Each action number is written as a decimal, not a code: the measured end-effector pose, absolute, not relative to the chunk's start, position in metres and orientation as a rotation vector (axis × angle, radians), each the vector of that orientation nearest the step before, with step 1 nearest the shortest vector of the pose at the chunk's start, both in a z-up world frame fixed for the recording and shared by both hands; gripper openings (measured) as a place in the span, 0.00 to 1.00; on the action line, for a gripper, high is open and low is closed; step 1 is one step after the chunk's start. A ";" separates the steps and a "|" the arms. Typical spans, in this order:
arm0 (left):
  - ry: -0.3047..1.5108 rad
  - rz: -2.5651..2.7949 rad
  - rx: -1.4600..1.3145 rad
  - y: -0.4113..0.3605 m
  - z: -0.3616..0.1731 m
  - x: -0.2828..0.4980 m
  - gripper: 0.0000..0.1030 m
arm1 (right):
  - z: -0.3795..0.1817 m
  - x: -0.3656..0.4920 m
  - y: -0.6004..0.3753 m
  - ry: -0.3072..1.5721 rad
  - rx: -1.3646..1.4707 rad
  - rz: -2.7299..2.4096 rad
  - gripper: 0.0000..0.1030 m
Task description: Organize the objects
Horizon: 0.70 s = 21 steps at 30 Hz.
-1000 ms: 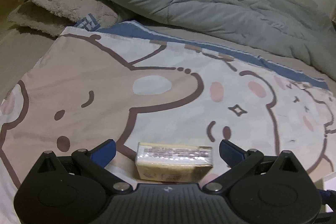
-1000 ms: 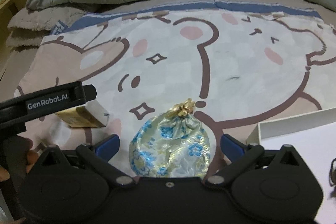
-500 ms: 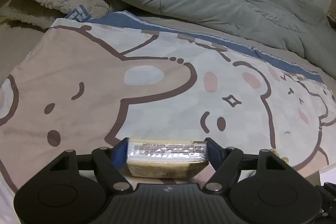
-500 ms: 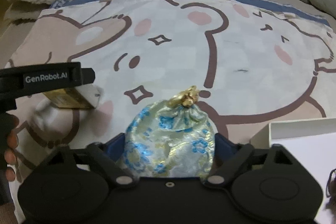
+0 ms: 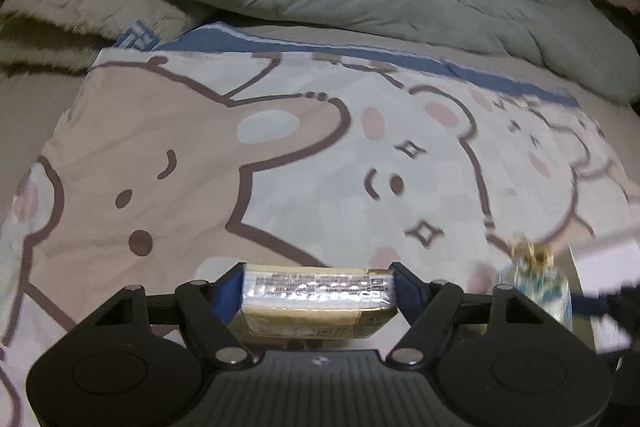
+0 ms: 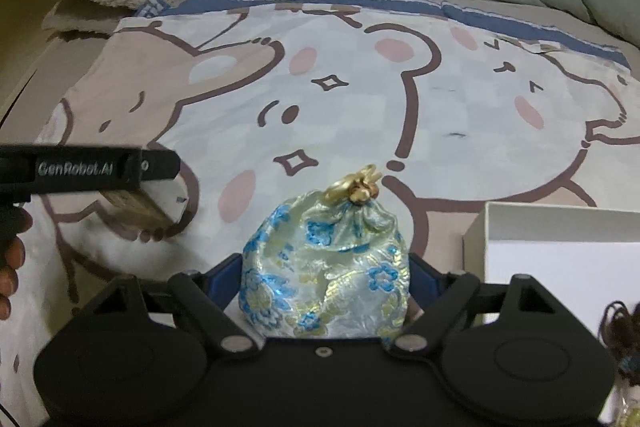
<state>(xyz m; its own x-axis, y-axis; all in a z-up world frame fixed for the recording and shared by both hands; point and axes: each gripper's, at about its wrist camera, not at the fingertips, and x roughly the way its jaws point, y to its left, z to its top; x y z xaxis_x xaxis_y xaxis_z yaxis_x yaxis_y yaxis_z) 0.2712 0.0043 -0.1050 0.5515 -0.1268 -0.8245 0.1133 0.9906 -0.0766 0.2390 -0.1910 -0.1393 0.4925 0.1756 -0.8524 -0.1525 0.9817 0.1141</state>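
Having stood open 1 second ago, both grippers are now clamped: the left gripper (image 5: 319, 283) grips the wrapped box (image 5: 318, 301), the right gripper (image 6: 325, 277) squeezes the brocade pouch (image 6: 326, 267). Both look ready to lift toward the white box (image 6: 560, 243) at 3 o'clock.

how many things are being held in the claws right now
2. The wrapped box sits clamped in the left claw, and the floral pouch in the right claw. More items may lie hidden in the white box.
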 end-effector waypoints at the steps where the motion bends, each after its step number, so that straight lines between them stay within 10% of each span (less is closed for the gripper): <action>1: 0.974 -0.172 0.004 0.004 -0.103 0.265 0.73 | -0.136 0.236 -0.192 1.033 0.026 0.203 0.83; 15: 1.075 -0.485 0.462 -0.037 -0.128 0.209 0.74 | -0.108 0.211 -0.197 0.980 0.046 0.235 0.83; 21: 1.055 -0.457 0.489 -0.049 -0.137 0.203 0.98 | -0.105 0.210 -0.203 0.973 0.068 0.216 0.83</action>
